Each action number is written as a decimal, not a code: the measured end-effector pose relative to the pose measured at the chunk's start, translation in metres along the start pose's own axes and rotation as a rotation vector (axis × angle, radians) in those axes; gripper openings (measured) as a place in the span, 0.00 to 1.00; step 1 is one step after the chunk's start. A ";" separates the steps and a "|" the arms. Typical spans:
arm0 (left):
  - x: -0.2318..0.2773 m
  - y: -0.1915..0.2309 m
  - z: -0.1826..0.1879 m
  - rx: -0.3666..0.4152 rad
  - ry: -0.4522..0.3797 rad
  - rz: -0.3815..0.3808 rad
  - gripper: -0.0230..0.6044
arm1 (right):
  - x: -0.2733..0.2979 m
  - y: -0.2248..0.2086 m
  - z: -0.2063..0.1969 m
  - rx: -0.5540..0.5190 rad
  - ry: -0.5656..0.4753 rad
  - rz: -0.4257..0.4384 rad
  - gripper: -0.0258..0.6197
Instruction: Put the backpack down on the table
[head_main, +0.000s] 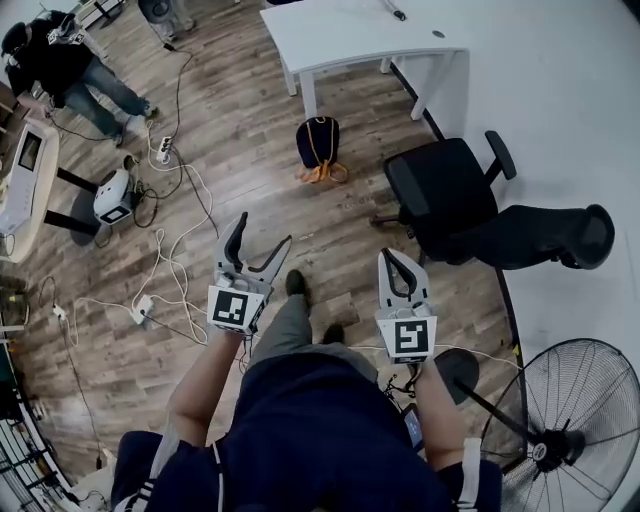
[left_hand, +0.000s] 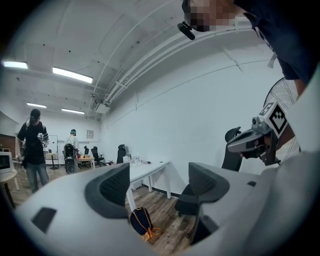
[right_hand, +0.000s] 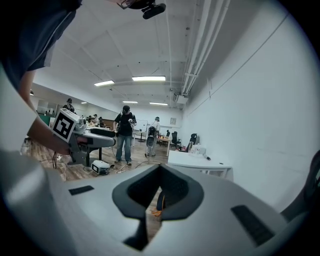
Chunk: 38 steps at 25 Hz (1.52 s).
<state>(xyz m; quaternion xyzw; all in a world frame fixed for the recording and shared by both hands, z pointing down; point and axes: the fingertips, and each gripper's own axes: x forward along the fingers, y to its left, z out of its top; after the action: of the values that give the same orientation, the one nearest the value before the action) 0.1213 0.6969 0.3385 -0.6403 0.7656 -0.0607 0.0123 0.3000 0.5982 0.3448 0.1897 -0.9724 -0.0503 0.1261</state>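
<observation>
Status: the task is not yet under way, as judged from the scene.

- The backpack (head_main: 318, 145), dark with orange straps, is being left standing on the wood floor (head_main: 250, 110), just beside a leg of the white tabletop (head_main: 350, 35). It is not being touched by anything.
- The left tongs (head_main: 264, 230) are being held wide apart with nothing between them. In the left gripper view the backpack is being framed in the gap, but well beyond the tips.
- The right tongs (head_main: 392, 260) are being held together at the tips and are empty.
- Both tongs are being held well apart from the backpack, with an office chair (head_main: 440, 195) off to the right.

Remaining, as judged: the approach, the grasp, the lift and the setting down on the tabletop. All are being counted as outstanding.

Writing: only the black-and-white square markers on the gripper cubes are being made out. No brand or label is being read on the backpack; it is too small to tell.
</observation>
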 end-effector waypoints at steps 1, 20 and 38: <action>0.012 0.006 -0.003 0.007 0.006 -0.005 0.61 | 0.009 -0.005 -0.002 0.000 0.007 -0.003 0.04; 0.311 0.151 -0.061 0.094 -0.007 -0.221 0.61 | 0.297 -0.133 -0.002 0.048 0.132 -0.113 0.04; 0.574 0.160 -0.290 0.107 0.310 -0.244 0.61 | 0.498 -0.271 -0.115 0.114 0.239 0.057 0.04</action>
<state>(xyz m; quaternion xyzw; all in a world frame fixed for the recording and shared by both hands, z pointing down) -0.1668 0.1829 0.6430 -0.7099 0.6706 -0.2001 -0.0794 -0.0190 0.1527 0.5286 0.1733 -0.9568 0.0314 0.2315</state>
